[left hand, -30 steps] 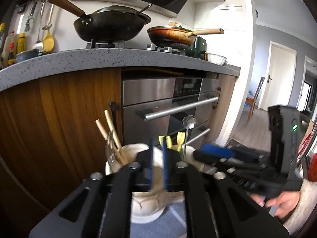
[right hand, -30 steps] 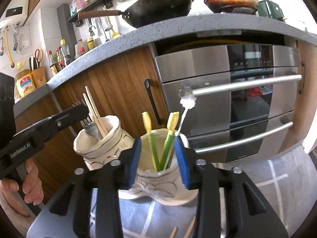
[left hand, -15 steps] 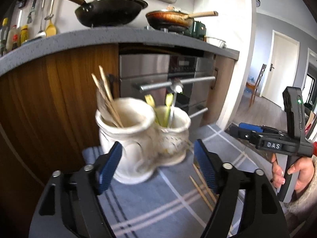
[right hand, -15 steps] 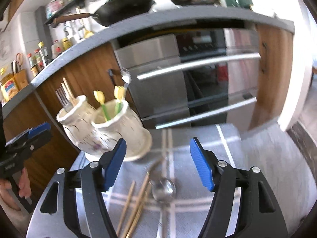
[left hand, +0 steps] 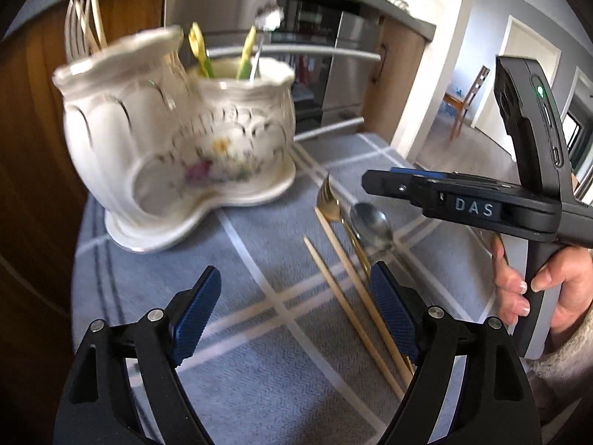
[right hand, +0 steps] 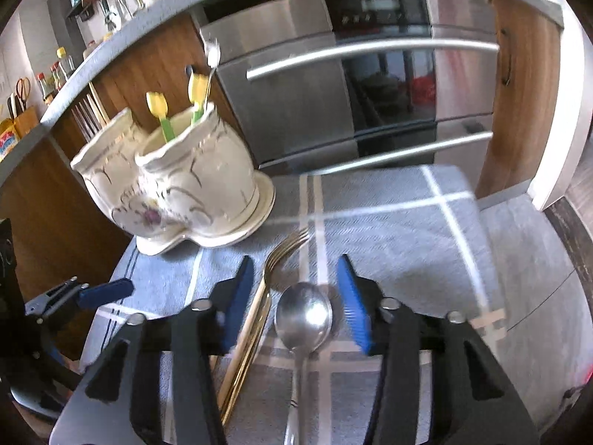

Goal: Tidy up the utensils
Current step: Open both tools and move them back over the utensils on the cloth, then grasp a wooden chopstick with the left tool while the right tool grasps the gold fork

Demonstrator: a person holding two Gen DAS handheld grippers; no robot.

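Spoon point(right hand: 304, 315) between wide right claw point(right hand: 296, 298) pads; left claw point(left hand: 296, 319) wide; "DAS" on right claw

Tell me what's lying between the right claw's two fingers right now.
In the right wrist view, the silver spoon's bowl and the gold fork lie between the open right claw's fingers, on the cloth.

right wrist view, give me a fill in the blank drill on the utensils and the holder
The steel spoon lies between the open fingers of the ____ gripper.
The gold fork lies on the ____ cloth, its tines toward the holder.
The white ceramic holder has ____ cups joined on one base.
The wooden chopsticks on the cloth number ____.

Missing words: right; blue checked; two; two
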